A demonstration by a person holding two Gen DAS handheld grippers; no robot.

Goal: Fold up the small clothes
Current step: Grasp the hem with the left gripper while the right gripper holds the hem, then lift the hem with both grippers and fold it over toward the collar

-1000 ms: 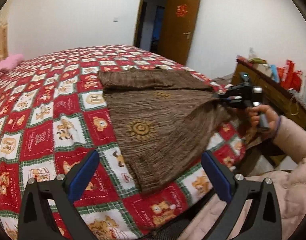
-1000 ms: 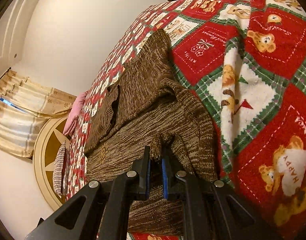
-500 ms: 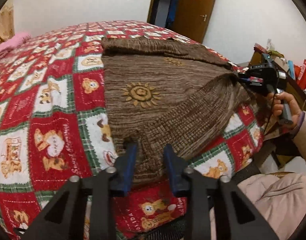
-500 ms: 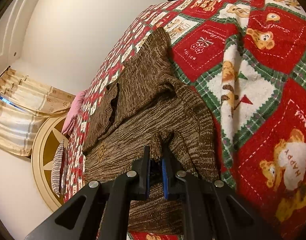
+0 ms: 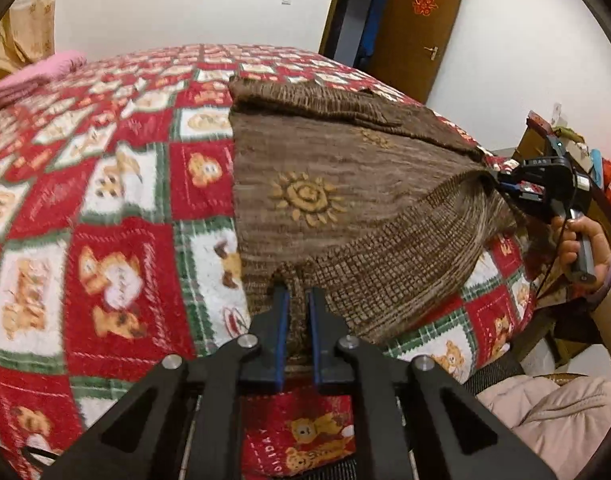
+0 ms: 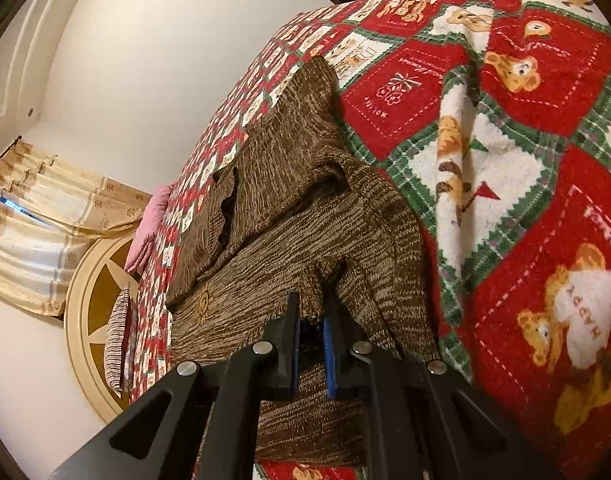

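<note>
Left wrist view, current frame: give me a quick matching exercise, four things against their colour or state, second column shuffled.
Things:
1. brown sweater
2. left tongs
3. door
4. pink cloth

States:
A. lying at the far left edge of the bed
B. spread on the bear-print blanket, with a yellow sun motif
C. standing open, with a red emblem on it
D. shut on the near hem of the knit

Pairs: 1-B, 2-D, 3-C, 4-A
</note>
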